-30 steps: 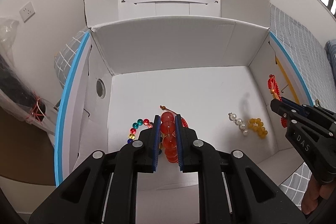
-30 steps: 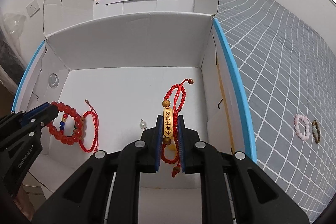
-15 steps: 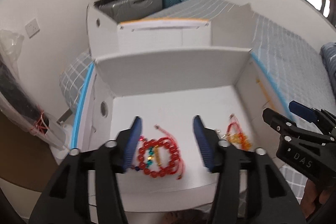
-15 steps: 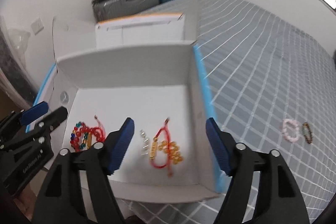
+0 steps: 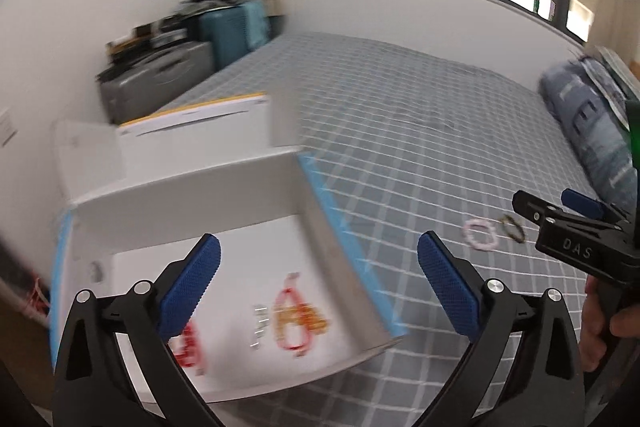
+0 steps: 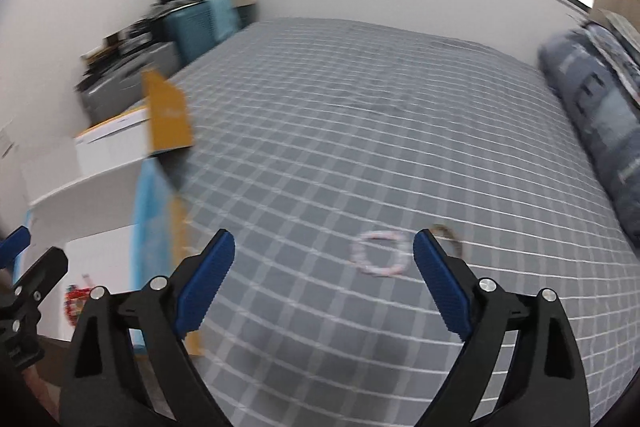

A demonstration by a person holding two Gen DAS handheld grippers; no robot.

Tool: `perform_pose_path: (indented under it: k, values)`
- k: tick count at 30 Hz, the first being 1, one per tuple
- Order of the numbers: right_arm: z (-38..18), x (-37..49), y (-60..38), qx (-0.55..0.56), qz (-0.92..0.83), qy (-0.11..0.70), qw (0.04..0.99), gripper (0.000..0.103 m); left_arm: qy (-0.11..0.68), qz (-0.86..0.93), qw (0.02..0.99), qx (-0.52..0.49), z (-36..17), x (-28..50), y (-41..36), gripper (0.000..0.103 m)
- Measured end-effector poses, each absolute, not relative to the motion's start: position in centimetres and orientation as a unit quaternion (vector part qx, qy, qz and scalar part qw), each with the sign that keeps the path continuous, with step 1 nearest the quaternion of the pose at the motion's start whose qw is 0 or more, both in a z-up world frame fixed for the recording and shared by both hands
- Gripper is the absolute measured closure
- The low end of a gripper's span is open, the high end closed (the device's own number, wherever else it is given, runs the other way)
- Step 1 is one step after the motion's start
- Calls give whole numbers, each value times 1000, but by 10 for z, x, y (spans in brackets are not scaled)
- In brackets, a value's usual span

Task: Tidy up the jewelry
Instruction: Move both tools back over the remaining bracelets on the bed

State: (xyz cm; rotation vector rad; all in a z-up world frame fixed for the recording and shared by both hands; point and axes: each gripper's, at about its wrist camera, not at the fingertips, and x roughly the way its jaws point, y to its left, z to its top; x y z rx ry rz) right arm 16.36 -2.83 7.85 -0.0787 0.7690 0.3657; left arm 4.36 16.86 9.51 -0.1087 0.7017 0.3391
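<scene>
Holding both tools wide, you have nothing between the jaws; the left gripper (image 5: pixel 318 263) and right gripper (image 6: pixel 324 259) are both opening. Your white box (image 5: pixel 320 223) sits at 9 o'clock, its blue edge near, with red bracelets (image 5: pixel 294 319) inside. The pink bracelet (image 6: pixel 380 253) and dark bracelet (image 6: pixel 448 237) lie at 12 o'clock on the open grey bed (image 6: pixel 360 115).

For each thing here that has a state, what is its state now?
Left tool: jaws opening, nothing between them.
Right tool: jaws opening, nothing between them.
Box: open, jewelry inside.
Pink bracelet: loose on the bed.
Dark bracelet: loose on the bed, beside the pink one.
</scene>
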Motion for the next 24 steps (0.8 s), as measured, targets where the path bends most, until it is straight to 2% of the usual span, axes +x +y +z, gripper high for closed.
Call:
perform_pose_path:
  k: [9, 24]
  values:
    - [25, 229, -110, -30, 114, 423, 899, 14, 400, 101, 911, -2, 47, 142, 77, 6]
    - [-59, 313, -154, -32, 83, 491, 867, 14, 485, 78, 870, -37, -61, 260, 45, 6]
